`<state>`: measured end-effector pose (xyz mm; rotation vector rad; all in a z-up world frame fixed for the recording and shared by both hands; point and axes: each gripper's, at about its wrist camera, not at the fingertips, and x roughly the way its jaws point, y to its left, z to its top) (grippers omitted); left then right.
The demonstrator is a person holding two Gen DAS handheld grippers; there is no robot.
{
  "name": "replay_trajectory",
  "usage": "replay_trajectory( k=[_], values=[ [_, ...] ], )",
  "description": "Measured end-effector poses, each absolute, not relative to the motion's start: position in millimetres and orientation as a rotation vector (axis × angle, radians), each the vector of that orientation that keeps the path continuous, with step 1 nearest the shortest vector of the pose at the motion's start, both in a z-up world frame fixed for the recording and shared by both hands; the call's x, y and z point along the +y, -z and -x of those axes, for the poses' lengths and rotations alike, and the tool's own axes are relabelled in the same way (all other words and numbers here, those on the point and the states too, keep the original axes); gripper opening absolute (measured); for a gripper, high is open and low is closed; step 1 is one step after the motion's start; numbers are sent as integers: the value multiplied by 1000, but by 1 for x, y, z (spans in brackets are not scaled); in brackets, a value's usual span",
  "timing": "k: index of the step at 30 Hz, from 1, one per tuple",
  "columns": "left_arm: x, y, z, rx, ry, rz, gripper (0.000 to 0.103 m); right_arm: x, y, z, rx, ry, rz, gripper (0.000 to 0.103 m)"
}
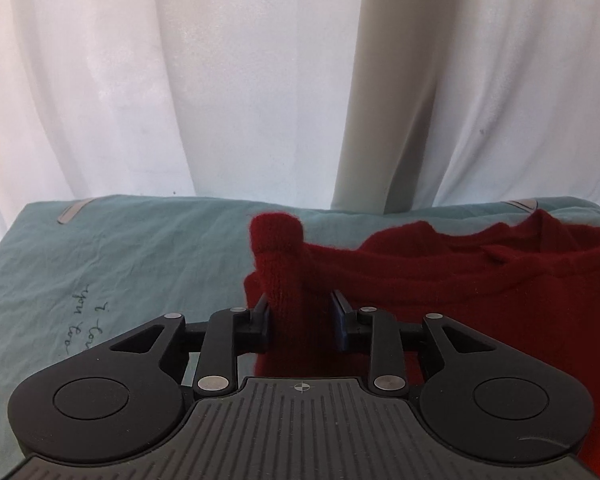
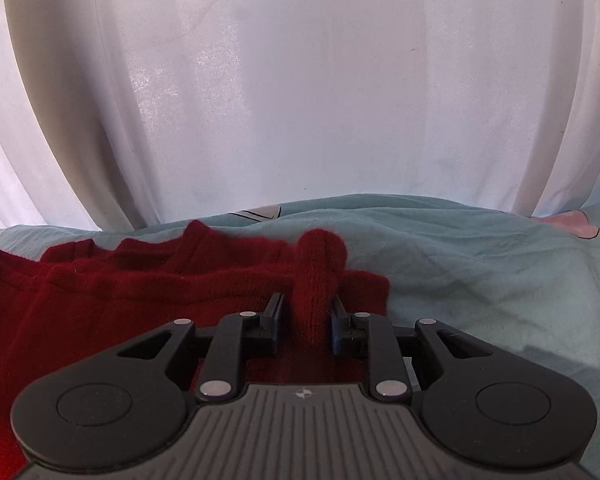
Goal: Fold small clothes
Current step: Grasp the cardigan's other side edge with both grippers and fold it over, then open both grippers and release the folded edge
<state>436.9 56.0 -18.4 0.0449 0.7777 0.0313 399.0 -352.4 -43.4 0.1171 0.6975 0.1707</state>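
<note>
A white curtain (image 1: 260,80) hangs behind the teal sheet (image 1: 120,264). The dark red knit sweater (image 1: 480,280) lies rumpled near the sheet's far edge. Only the left view shows handwriting (image 1: 86,322) on the sheet; only the right shows a pink patch (image 2: 576,226). Left gripper (image 1: 300,314): jaws parted, a knit fold standing loosely between. Right gripper (image 2: 306,320): narrower gap around another fold, pads barely clear.

The teal sheet (image 1: 120,260) lay bare left of the red knit (image 1: 480,280), and bare again to its right. White curtains (image 1: 220,80) walled off the far edge.
</note>
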Motion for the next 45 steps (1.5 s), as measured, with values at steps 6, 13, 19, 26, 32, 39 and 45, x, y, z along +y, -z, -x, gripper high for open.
replay_trajectory(
  k=[6, 13, 19, 26, 32, 39, 45],
  values=[
    [44, 26, -441, 805, -24, -80, 20, -362, 45, -405, 745, -201, -193, 22],
    [52, 13, -435, 764, -64, -89, 12, -344, 37, -397, 657, -183, -67, 9],
    [67, -12, -440, 675, -115, -28, 12, -340, 17, -396, 546, -111, -11, 8],
    [54, 5, -458, 656, -208, -91, 12, -331, 21, -418, 519, -36, 62, 8],
    [43, 34, -454, 732, -297, -182, 22, -316, 53, -435, 634, 63, 215, 18],
    [6, -7, -386, 625, -110, -14, 41, -311, 17, -362, 510, -20, 15, 37],
    [-66, 30, -383, 719, 69, -61, 61, -222, 37, -327, 546, -408, 61, 34]
  ],
)
